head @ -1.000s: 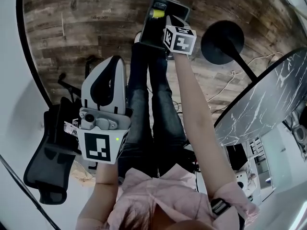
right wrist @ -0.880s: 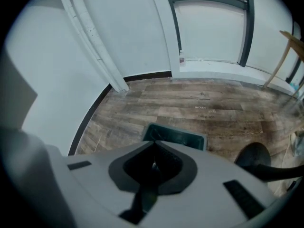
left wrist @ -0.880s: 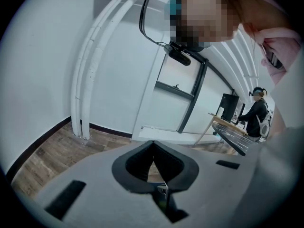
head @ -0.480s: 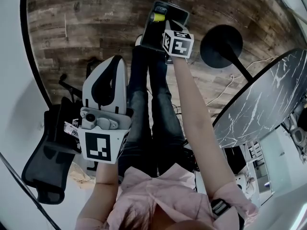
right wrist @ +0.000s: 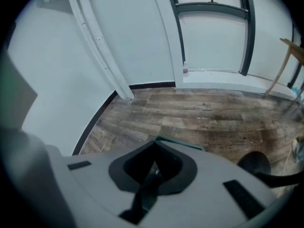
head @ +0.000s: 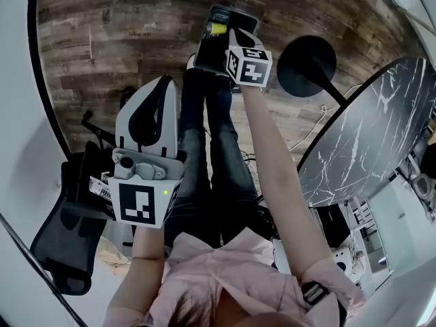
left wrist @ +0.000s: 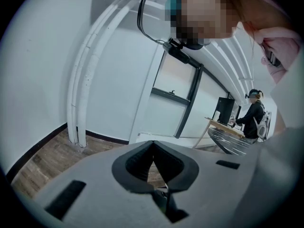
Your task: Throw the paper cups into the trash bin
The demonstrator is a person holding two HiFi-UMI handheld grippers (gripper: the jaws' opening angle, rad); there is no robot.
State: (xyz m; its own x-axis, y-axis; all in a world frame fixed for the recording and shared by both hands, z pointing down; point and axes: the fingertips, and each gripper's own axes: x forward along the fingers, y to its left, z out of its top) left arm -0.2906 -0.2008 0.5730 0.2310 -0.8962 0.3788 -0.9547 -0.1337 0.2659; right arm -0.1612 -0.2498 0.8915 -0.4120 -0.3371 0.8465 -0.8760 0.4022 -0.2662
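The right gripper (right wrist: 154, 148) and the left gripper (left wrist: 152, 148) both have jaws pressed together on nothing. A dark rectangular trash bin (head: 240, 20) stands just beyond the right jaw tips, with a yellow item (head: 218, 27) inside.

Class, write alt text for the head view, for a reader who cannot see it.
Looking steeply down, a person holds the right tool out over a dark bin on a wooden floor. The left tool is held nearer the body, with a marble table at right.

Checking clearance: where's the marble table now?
Head view, right side: the marble table stands beside the person's right arm, its black round base on the wood floor.
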